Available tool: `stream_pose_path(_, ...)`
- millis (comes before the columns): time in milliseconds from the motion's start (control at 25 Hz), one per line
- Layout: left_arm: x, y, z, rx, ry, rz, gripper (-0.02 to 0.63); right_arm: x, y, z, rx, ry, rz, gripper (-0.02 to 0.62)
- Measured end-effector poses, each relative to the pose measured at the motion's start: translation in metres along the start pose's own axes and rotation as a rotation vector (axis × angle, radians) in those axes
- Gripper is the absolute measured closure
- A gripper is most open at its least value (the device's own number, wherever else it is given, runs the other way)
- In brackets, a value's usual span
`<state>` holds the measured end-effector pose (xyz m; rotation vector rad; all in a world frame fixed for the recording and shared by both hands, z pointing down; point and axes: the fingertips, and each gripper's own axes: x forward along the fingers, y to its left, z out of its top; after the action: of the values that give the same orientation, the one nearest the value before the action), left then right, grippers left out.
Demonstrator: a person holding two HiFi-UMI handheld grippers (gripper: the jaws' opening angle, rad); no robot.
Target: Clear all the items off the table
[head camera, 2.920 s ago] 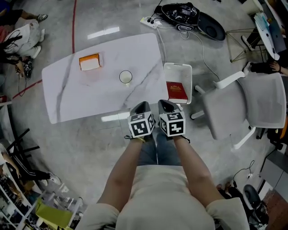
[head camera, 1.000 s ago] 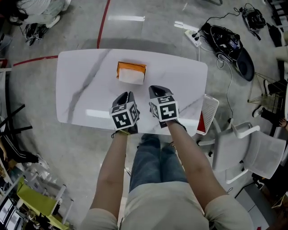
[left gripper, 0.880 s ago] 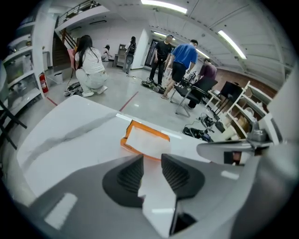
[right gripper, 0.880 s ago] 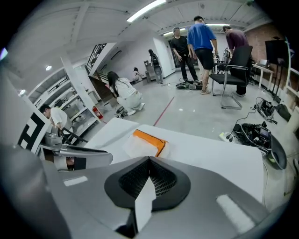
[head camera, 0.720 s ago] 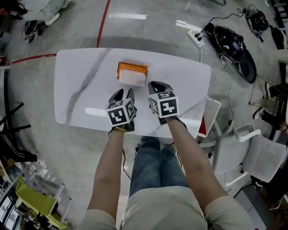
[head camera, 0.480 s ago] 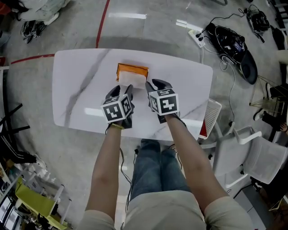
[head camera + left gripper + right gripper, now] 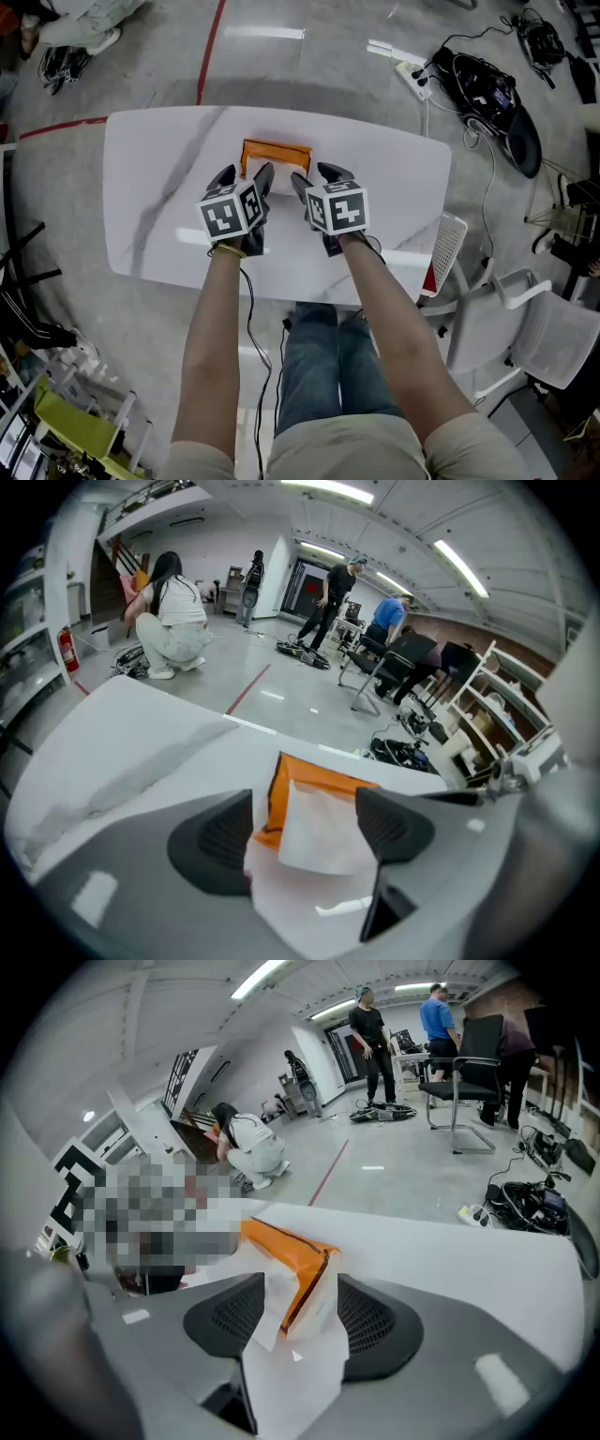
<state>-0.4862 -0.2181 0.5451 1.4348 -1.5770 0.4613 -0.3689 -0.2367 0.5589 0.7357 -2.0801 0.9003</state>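
A white marble-look table (image 7: 384,187) on a workshop's grey concrete floor holds one last item, an orange tissue pack (image 7: 276,150), near its far edge. A person brings both tools to it: the left gripper (image 7: 246,174) has just spread its jaws wide around the pack's left end, and the right gripper (image 7: 319,176), half spread and also just opening, brackets the right corner. Neither presses yet. A clean lift probably means clamping the orange body, not the loose white sheet (image 7: 314,822) sticking up. The tabletop path is unobstructed; a white basket (image 7: 451,246), a chair (image 7: 525,323) and floor cables (image 7: 441,70) crowd the right side.
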Motion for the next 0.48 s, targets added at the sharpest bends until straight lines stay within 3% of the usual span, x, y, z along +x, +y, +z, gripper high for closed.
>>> stream_pose_path(480,0.036,0.010,-0.002,0.089,0.036,-0.031,0.256,0.032,-0.008,-0.004,0.005,0.013,0.031,0.316)
